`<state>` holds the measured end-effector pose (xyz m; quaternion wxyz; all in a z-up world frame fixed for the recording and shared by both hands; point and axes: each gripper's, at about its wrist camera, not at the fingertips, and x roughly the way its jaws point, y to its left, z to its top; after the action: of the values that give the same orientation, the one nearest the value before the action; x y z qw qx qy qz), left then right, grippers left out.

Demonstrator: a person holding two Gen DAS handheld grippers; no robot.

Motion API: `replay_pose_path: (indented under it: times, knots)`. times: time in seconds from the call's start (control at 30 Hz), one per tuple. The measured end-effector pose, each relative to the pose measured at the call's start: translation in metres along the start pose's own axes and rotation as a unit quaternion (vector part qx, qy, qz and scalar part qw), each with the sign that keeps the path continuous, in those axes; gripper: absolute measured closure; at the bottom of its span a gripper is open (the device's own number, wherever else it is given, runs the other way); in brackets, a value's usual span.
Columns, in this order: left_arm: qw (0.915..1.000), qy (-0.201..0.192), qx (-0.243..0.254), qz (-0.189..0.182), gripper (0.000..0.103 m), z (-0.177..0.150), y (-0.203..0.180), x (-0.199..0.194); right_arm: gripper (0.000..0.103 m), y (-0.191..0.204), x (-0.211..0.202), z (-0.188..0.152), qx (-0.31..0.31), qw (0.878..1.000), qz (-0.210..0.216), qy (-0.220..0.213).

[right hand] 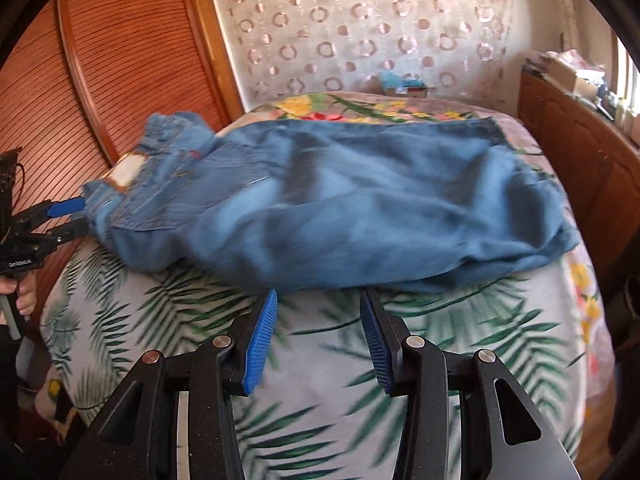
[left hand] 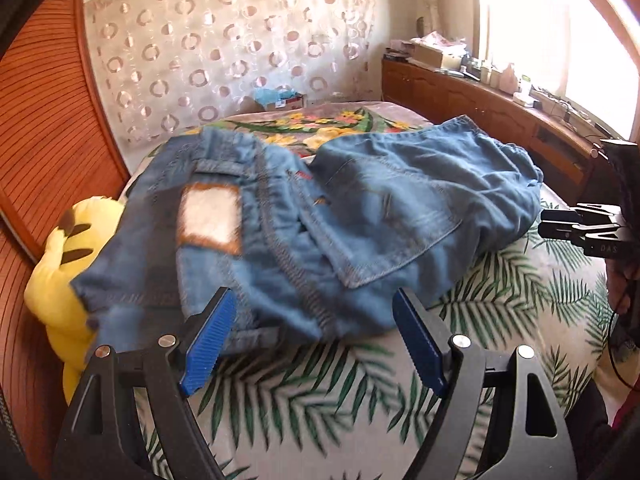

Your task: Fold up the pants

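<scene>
We see the blue denim pants (right hand: pixel 340 208) lying rumpled across the palm-print bedspread (right hand: pixel 320 360), waistband by the yellow plush toy (left hand: pixel 68 248). Our left gripper (left hand: pixel 312 340) gapes wide at that waistband, seemingly touching nothing; our right gripper (right hand: pixel 318 336) stands half-open, empty, beside the pants' near edge.

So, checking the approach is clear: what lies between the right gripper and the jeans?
Only bare leaf-print blanket, seen in the right wrist view; the right gripper is just short of the jeans.

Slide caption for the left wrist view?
Open left gripper at the waistband of crumpled jeans on a leaf-print bed.
</scene>
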<state>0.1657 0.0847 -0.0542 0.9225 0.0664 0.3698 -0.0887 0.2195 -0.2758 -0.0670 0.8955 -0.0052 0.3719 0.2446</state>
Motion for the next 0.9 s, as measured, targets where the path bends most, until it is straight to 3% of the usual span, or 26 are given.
replay_pose_path:
  times: [0.23,0.53,0.57,0.63,0.7,0.73,0.83,0.9]
  knots:
    - [0.9998,0.005,-0.012,0.014,0.022,-0.017,0.018,-0.007,0.058,-0.003,0.010,0.000,-0.020,1.000,0.012,0.010]
    - [0.9980,0.013,-0.055,0.028,0.022,-0.032,0.050,0.008,0.058,0.003,0.031,0.018,-0.061,0.998,-0.009,0.019]
    - [0.9977,0.015,-0.058,0.030,0.022,-0.034,0.053,0.011,0.060,0.002,0.030,0.019,-0.063,0.998,-0.009,0.015]
    - [0.9972,0.017,-0.061,0.041,0.022,-0.036,0.056,0.013,0.074,0.005,0.030,0.020,-0.067,0.998,-0.010,0.011]
    - [0.9964,0.013,-0.070,0.046,0.022,-0.037,0.061,0.013,0.100,0.010,0.026,0.018,-0.070,0.998,-0.007,-0.001]
    - [0.9963,0.011,-0.074,0.044,0.022,-0.037,0.062,0.013,0.100,0.012,0.021,0.016,-0.068,0.998,-0.005,-0.012]
    - [0.9967,-0.002,-0.072,0.036,0.035,-0.036,0.062,0.009,0.101,0.023,0.010,0.017,-0.062,0.997,0.001,-0.041]
    - [0.9971,-0.007,-0.068,0.033,0.050,-0.034,0.059,0.008,0.101,0.023,0.004,0.016,-0.054,0.997,0.003,-0.051]
